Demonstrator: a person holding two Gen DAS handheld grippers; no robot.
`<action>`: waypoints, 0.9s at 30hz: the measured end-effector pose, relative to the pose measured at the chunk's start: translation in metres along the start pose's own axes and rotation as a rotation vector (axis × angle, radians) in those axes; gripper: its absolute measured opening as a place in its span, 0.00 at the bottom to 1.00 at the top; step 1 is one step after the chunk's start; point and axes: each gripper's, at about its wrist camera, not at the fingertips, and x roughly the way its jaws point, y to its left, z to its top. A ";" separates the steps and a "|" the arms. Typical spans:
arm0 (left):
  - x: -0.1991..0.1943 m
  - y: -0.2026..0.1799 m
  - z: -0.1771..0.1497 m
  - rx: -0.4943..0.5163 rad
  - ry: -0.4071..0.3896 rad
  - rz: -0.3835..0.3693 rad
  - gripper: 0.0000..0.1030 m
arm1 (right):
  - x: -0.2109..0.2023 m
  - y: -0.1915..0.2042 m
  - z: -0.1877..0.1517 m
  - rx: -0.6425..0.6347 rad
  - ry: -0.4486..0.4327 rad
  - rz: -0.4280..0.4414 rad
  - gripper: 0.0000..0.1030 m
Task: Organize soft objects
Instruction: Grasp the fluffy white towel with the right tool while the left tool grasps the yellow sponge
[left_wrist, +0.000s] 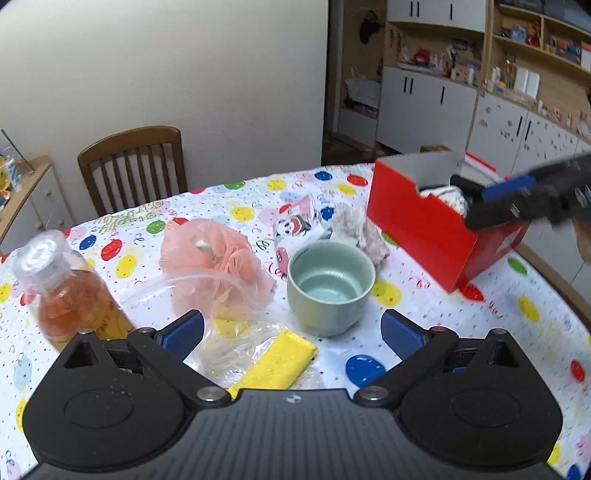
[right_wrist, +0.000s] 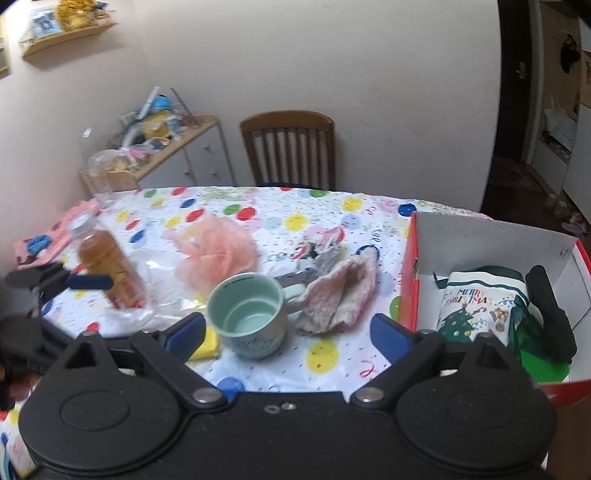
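Both my claws stand wide, holding nothing: left claw (left_wrist: 291, 332) above the yellow sponge (left_wrist: 277, 363), right claw (right_wrist: 290, 332) above the green mug (right_wrist: 247, 314).

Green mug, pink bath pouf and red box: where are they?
Green mug (right_wrist: 246, 314): right wrist view, on its inside wall.
Pink bath pouf (left_wrist: 210, 254): left wrist view, on its ruffled mesh middle.
Red box (left_wrist: 417, 218): left wrist view, on its red side wall.

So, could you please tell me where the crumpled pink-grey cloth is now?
In the right wrist view, the crumpled pink-grey cloth lies mid-table, between the pale green ceramic mug and the red cardboard box.
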 end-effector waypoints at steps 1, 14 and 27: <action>0.005 0.001 -0.002 0.005 0.004 0.001 0.99 | 0.007 -0.001 0.003 0.008 0.009 -0.012 0.87; 0.052 0.013 -0.022 0.021 0.068 -0.023 0.70 | 0.081 -0.016 0.041 0.152 0.066 -0.130 0.69; 0.085 0.023 -0.035 0.015 0.149 -0.057 0.61 | 0.143 -0.024 0.051 0.171 0.150 -0.220 0.47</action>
